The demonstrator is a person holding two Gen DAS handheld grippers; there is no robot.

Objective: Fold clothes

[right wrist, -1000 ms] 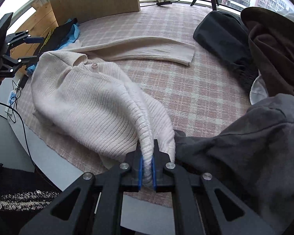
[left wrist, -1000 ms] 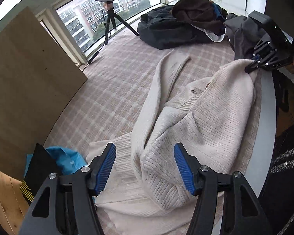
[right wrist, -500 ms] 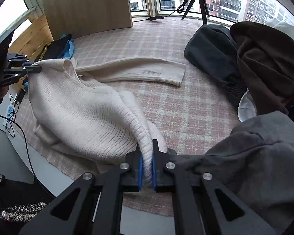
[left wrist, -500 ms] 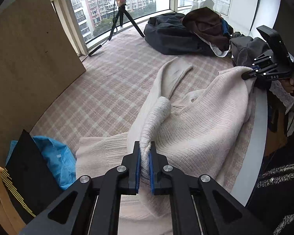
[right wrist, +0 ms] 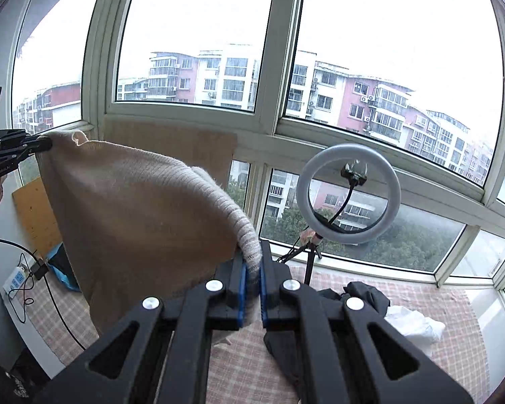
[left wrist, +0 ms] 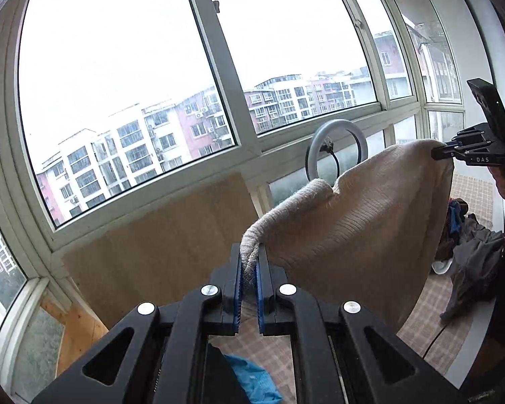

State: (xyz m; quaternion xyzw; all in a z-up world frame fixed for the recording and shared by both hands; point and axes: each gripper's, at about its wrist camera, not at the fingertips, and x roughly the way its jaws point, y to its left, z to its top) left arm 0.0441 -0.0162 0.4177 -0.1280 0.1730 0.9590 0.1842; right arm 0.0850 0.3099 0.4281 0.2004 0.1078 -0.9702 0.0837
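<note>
A cream ribbed knit sweater (left wrist: 360,222) hangs in the air, stretched between both grippers high above the plaid-covered table (left wrist: 431,306). My left gripper (left wrist: 249,262) is shut on one ribbed edge of it. At the far right of the left wrist view, my right gripper (left wrist: 437,151) pinches the other end. In the right wrist view the sweater (right wrist: 141,215) drapes down to the left from my right gripper (right wrist: 252,269), which is shut on its ribbed edge. The left gripper (right wrist: 47,144) grips the far corner there. The sweater's lower part is hidden behind the gripper bodies.
A ring light (right wrist: 348,193) on a tripod stands by the windows. Dark and white clothes (right wrist: 370,299) lie piled on the plaid cover, with grey clothes (left wrist: 471,256) at the right. A blue bag (left wrist: 252,380) lies below the left gripper. A wooden board (left wrist: 158,252) leans against the window.
The left gripper closed on the sweater's edge. Both grippers then rose steeply and tipped up toward level, lifting the sweater off the table so it hangs spread between them.
</note>
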